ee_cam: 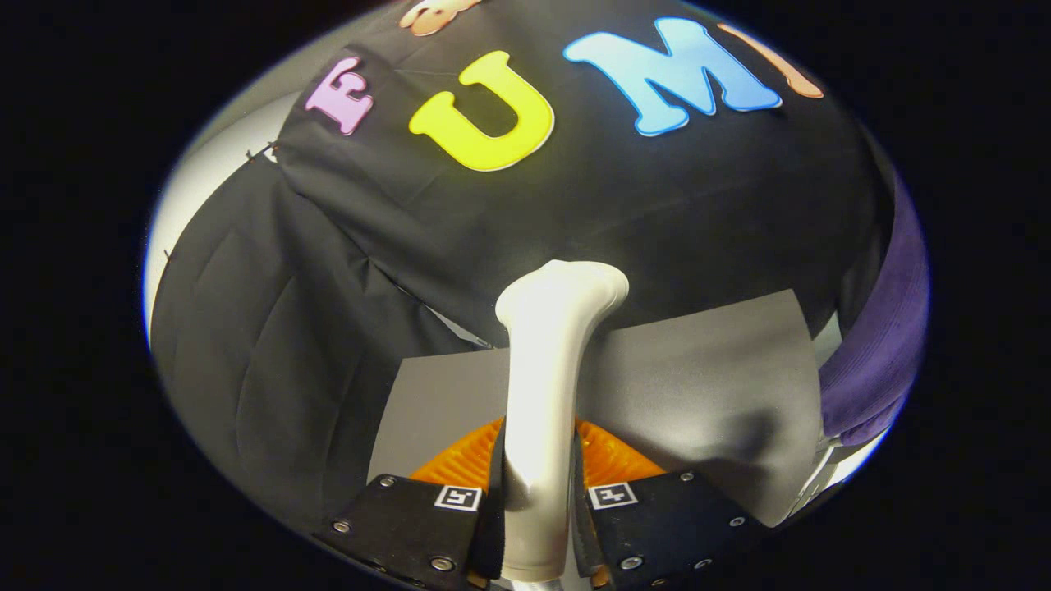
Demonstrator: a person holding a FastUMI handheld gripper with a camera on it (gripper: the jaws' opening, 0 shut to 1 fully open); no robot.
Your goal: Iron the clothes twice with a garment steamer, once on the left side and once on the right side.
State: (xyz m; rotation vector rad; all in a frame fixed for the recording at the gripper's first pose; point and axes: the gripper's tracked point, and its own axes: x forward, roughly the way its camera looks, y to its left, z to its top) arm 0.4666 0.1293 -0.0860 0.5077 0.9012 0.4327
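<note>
My gripper (538,525) clenched the white plastic garment steamer's handle (546,394), head aimed at black cloth while the purple fabric garment (883,345) hung aside; I judged my pass might miss it.

Hand-held gripper (538,501): screwed finger blocks with square coded markers

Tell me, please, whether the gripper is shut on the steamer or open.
Shut on it: the gripper has both jaws pressed against the sides of the white steamer, whose handle runs up between them.
</note>
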